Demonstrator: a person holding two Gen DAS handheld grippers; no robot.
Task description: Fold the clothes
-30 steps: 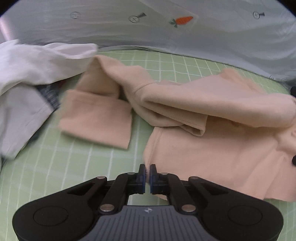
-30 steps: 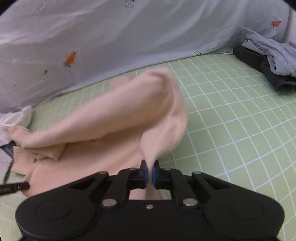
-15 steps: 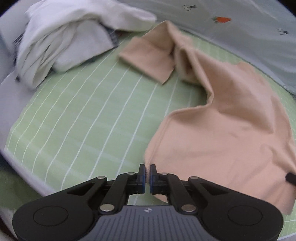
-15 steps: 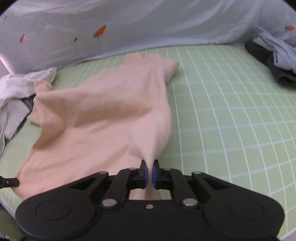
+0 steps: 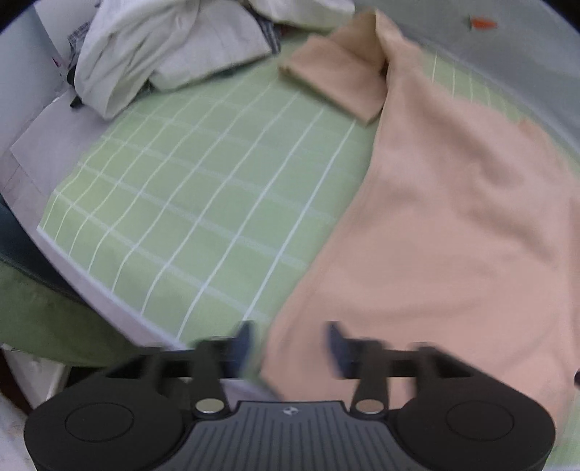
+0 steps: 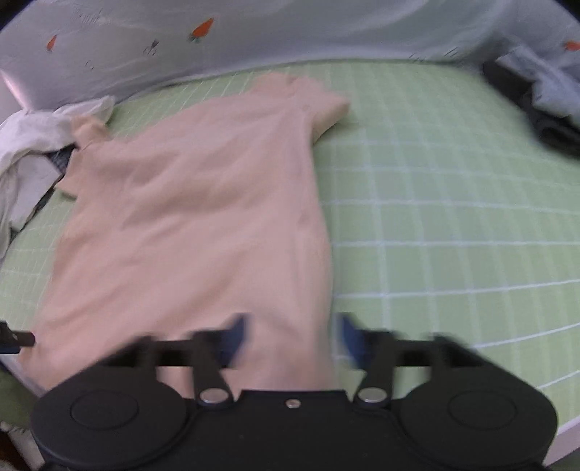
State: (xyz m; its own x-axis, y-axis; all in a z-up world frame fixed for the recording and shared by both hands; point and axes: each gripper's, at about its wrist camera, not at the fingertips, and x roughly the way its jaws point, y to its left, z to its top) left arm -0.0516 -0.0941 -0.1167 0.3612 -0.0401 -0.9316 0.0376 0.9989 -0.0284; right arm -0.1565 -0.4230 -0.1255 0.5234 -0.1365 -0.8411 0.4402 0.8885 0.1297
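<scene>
- 1 peach shirt point(image 6: 203, 203), spread flat on the mat
- 1 green grid mat point(image 6: 435, 217)
- 1 heap of white clothes point(image 5: 163, 47) at the mat's edge; number of pieces in it unclear
- 1 dark-and-grey clothes pile point(image 6: 536, 98), pieces not countable
- 2 grippers: left gripper point(image 5: 290, 344), right gripper point(image 6: 291, 335)
- 4 carrot prints on the pale blue sheet point(image 6: 326, 32) in the right wrist view

Peach short-sleeved shirt point(image 6: 203, 203): soft matt knit cloth, smooth, lightly creased. Green mat with white grid lines point(image 6: 435, 217): flat, matt, smooth; white crumpled garment point(image 5: 163, 47): thin matt woven cloth, heavily wrinkled. Left gripper point(image 5: 290, 344) and right gripper point(image 6: 290, 337): matt black plastic bodies, shiny round metal pivots, blue pads.
</scene>
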